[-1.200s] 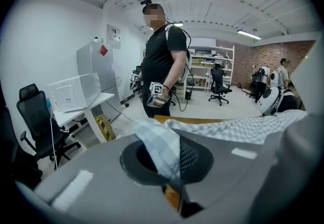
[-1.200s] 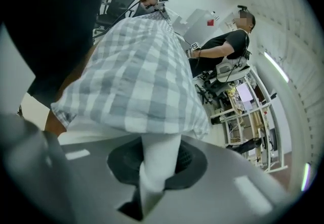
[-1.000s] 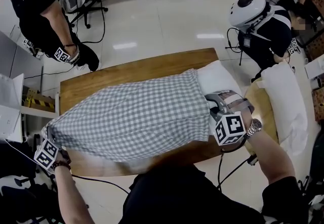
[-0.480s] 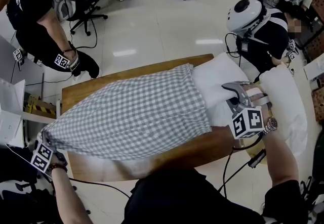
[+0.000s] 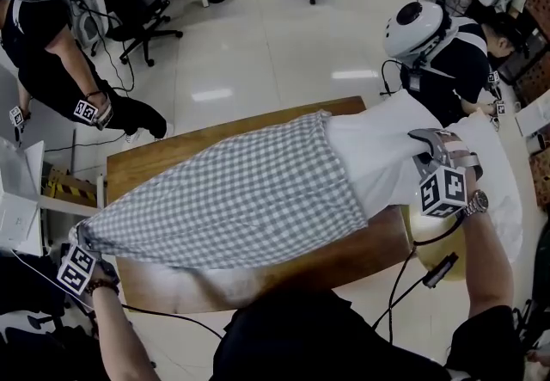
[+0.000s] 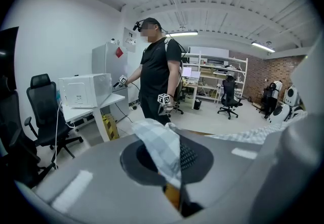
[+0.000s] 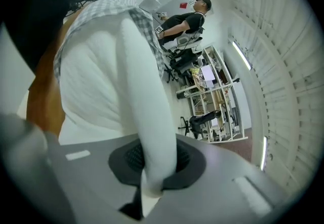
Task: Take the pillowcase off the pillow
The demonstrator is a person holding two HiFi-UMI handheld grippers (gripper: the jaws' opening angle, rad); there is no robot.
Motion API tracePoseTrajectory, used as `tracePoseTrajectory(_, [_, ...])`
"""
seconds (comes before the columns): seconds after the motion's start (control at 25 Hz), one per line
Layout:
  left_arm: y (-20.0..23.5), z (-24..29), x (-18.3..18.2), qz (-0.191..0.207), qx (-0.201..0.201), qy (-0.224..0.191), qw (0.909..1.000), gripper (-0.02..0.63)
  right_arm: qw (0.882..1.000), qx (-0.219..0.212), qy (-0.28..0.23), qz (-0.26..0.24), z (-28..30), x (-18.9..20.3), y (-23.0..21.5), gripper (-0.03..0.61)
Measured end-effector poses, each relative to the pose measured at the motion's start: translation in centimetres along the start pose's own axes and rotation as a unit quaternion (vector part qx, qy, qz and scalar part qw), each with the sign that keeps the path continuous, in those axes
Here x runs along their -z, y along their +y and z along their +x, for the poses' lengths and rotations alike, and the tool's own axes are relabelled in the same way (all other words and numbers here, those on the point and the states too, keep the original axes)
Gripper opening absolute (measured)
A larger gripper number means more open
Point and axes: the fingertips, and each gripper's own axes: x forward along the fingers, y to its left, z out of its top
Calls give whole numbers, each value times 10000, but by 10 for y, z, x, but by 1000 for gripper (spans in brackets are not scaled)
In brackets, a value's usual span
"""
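My left tongs [image 6: 171, 167] are clamped shut on a corner of the checked pillowcase [image 5: 232, 199], just off the left end of the wooden table [image 5: 142, 166]. My right tongs [image 7: 152, 180] pinch a fold of the white pillow [image 5: 387, 156], whose bare end sticks out of the case's open mouth at the table's right end. The case lies stretched across the tabletop.

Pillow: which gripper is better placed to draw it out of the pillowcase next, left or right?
Right, probably. The right gripper has its jaws shut on the pillow's bare end, outside the pillowcase, so it can pull outward. The left gripper, shut on the pillowcase's opposite corner, serves as anchor.
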Motion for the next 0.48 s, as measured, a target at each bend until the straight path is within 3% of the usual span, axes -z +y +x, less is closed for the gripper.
tracePoseTrajectory(0.48, [-3,10,7,235,63,116,9996,8,9957,11,911,183,-3,72,-27,28])
